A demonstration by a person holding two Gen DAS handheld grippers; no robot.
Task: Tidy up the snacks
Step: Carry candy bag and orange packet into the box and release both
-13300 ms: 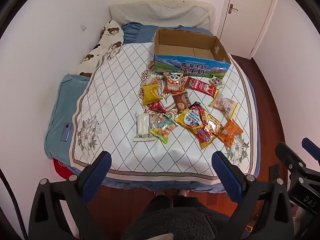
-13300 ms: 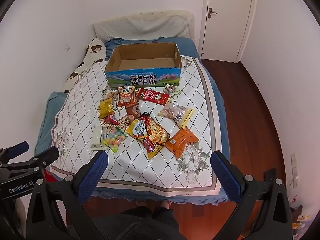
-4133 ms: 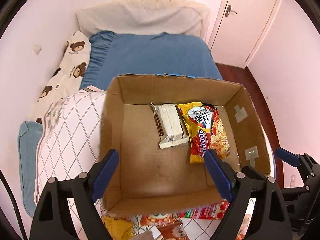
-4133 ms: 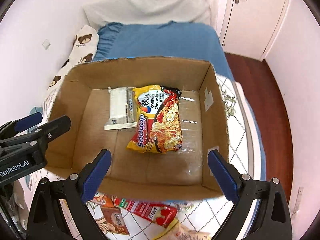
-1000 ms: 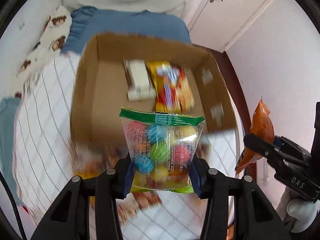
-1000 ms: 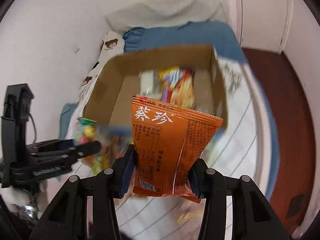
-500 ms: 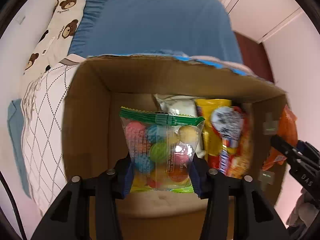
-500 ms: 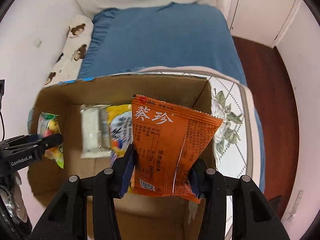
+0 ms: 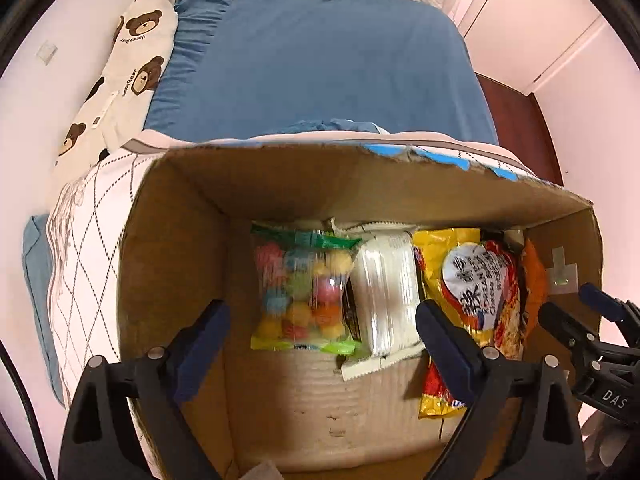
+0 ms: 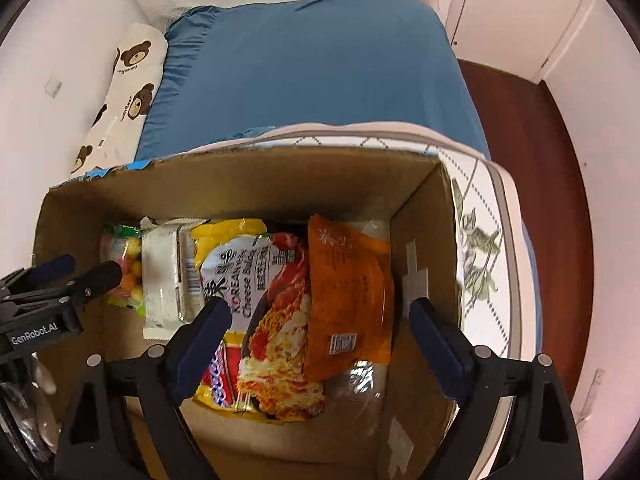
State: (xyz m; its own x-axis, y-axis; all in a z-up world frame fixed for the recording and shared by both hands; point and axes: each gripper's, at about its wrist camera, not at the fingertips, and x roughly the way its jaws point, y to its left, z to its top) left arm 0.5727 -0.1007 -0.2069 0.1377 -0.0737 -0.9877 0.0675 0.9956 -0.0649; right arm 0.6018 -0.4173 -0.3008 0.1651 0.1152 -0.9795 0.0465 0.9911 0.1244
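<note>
Over the box (image 9: 176, 264), both grippers (image 9: 322, 340) (image 10: 320, 336) gape wide, empty; lift straight up, clearing candy (image 9: 302, 294) at twelve o'clock and orange bag (image 10: 348, 296).

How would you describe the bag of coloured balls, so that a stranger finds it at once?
Look into the open cardboard box on the bed. Four packets lie in a row on its floor; the candy bag is the leftmost, beside the white packet. It alone is transparent, with a green top strip and round sweets of many colours inside.
</note>
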